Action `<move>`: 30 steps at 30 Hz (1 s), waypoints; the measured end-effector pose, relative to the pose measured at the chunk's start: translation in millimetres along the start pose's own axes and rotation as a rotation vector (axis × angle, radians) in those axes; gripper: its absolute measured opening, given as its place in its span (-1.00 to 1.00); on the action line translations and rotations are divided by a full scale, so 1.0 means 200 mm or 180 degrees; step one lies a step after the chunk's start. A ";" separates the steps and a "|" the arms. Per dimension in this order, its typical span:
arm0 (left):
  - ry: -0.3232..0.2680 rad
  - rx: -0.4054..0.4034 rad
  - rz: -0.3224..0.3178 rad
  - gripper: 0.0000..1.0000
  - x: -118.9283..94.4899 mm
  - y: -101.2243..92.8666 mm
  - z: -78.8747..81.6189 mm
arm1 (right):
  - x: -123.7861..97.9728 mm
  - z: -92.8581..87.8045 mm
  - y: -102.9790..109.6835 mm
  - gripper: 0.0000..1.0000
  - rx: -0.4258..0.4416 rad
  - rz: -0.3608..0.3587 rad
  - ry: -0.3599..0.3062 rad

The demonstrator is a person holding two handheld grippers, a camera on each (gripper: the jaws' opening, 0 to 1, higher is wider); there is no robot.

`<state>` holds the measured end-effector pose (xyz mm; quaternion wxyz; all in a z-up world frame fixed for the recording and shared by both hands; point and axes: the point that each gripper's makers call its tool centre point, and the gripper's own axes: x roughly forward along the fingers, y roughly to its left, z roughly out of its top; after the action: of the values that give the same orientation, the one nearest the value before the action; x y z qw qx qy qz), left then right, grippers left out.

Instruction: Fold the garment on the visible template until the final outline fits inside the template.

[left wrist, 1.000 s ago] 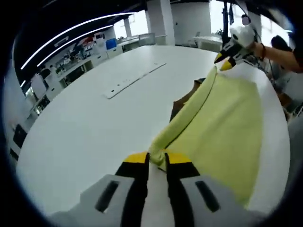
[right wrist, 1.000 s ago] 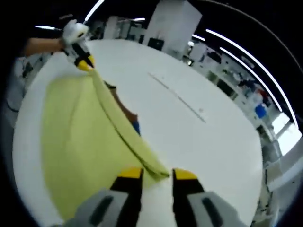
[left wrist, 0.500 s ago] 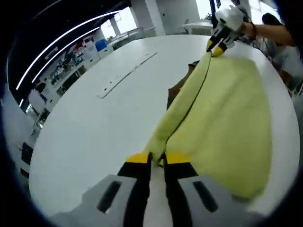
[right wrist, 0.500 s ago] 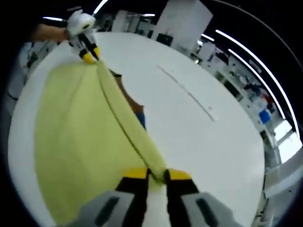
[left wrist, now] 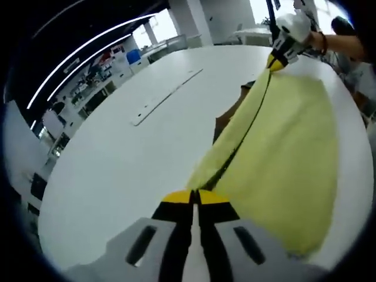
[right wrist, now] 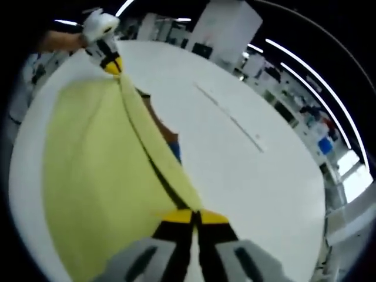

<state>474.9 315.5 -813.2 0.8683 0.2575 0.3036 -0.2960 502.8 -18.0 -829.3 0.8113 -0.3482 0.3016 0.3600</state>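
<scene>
Garment [left wrist: 288,153] looks light, soft, floppy, sagging between corners, so grip the edge; left gripper [left wrist: 194,198] and right gripper [right wrist: 194,218] both clenched on its corners.

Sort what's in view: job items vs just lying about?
Job:
garment, yellow, held taut along one edge
left gripper, shut on garment
right gripper, shut on garment
brown template, peeking from under the garment

Lying about:
white strip on the table

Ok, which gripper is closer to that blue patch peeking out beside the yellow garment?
Right, I'd judge. The right gripper pinches the yellow garment just short of the blue patch; the left gripper holds the far end.
</scene>
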 end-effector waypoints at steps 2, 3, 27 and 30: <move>-0.0106 -0.0189 -0.0013 -1.00 -0.01 0.02 0.01 | 0.00 0.01 -0.02 -1.00 0.0097 -0.0025 -0.0048; -0.0118 -0.0219 -0.0015 -1.00 -0.01 0.03 0.01 | -0.02 0.04 -0.04 -1.00 0.0239 -0.0055 -0.0124; -0.0367 -0.1743 0.0090 -0.07 -0.05 0.09 0.03 | -0.05 0.07 -0.12 0.15 0.2096 0.0044 -0.0493; -0.0460 -0.1850 0.0027 0.11 -0.09 0.09 0.04 | -0.08 0.09 -0.08 0.44 0.2157 0.0208 -0.0493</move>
<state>477.3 329.2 -790.9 0.9262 -0.0224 0.3119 -0.2107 511.1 -18.1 -801.9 0.8894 -0.0208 0.3525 0.2904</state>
